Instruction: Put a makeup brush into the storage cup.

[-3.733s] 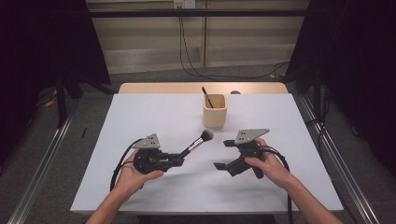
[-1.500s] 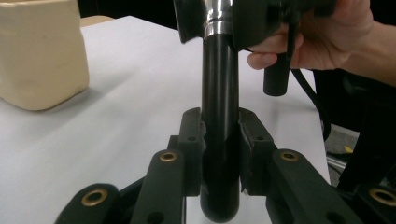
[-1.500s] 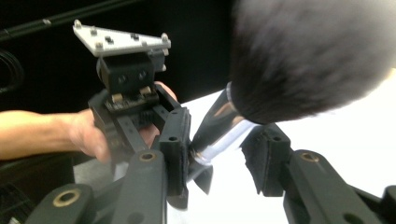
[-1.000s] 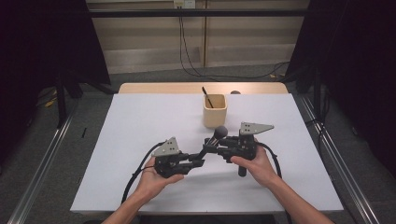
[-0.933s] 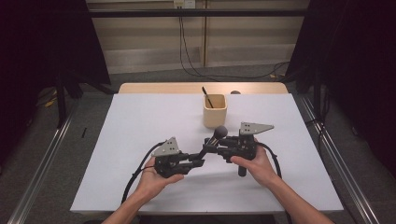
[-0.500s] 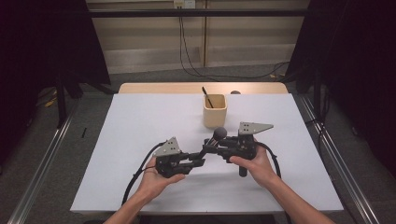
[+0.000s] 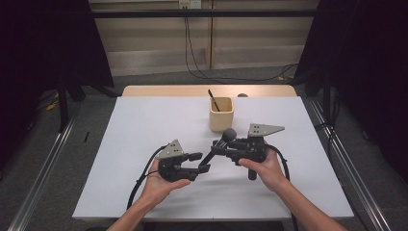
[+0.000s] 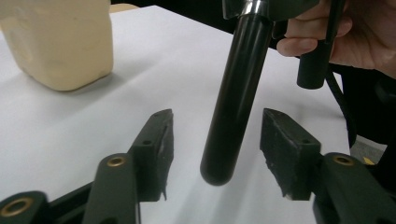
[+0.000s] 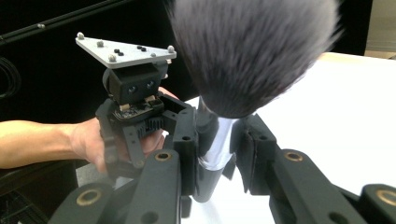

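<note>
Handover in progress: your left gripper [image 7: 201, 161] has just been opening, and its jaws now stand apart on either side of the brush [image 8: 236, 93] handle with clear gaps, the pads [image 8: 159, 151] off it. That reads as a release, since the other end is already secured. The handle's rounded butt hangs between those jaws, just above the white table [image 7: 144, 125], not resting on it.

Your right gripper [image 9: 212, 154] is clamped narrow on the brush at the shiny metal ferrule, just below the bristles. Gripping that high leaves the long handle free, which I judge suits dropping it handle-first into the cup [image 7: 221, 114]. In the high view the brush [image 7: 222, 141] slants up from the left gripper to your right gripper [image 7: 216, 148], head uppermost and pointing toward the cup.

Brush look: glossy black handle, smooth and round, slightly tapered to a blunt end; chrome ferrule; big fluffy dome of dark bristles with paler tips [image 9: 252, 51]. It looks slippery on the handle, so the ferrule grip seems the safer hold.

Farther back, the beige square cup stands upright near the table's far-middle, well apart from both grippers. One thin dark stick [image 7: 212, 98] already leans in it. Beyond is the wooden table edge [image 7: 207, 90], then floor cables.
</note>
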The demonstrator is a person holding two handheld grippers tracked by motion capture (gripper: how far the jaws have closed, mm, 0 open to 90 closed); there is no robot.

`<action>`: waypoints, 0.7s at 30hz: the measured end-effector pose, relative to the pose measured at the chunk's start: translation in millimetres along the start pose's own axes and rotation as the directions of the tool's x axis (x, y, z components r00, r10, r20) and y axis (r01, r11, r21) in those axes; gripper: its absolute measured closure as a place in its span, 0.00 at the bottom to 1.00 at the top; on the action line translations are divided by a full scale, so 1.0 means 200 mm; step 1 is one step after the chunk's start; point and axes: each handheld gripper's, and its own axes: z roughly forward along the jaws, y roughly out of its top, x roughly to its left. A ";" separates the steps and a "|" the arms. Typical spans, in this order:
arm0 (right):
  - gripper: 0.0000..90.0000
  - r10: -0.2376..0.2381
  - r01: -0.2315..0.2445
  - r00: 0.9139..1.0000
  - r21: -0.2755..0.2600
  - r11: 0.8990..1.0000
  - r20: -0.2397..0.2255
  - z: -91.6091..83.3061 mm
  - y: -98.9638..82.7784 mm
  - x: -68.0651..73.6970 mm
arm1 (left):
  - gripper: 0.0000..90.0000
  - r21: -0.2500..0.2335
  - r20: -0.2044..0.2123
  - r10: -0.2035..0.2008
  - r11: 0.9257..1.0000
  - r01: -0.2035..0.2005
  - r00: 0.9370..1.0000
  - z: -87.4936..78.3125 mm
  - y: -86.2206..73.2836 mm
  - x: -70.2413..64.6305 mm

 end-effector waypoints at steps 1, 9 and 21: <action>0.80 -0.008 0.008 1.000 -0.002 1.000 0.007 0.00 0.00 0.00 | 0.44 -0.004 -0.004 -0.005 1.000 0.005 1.000 0.00 0.00 0.00; 0.80 -0.011 0.010 1.000 0.001 1.000 0.029 -0.02 0.01 -0.01 | 0.22 -0.021 -0.061 -0.022 1.000 0.021 0.998 -0.04 0.01 0.01; 0.80 -0.007 0.006 0.999 0.031 1.000 0.051 -0.04 0.01 -0.03 | 0.07 -0.061 -0.138 -0.044 0.997 0.036 0.989 -0.12 0.03 0.01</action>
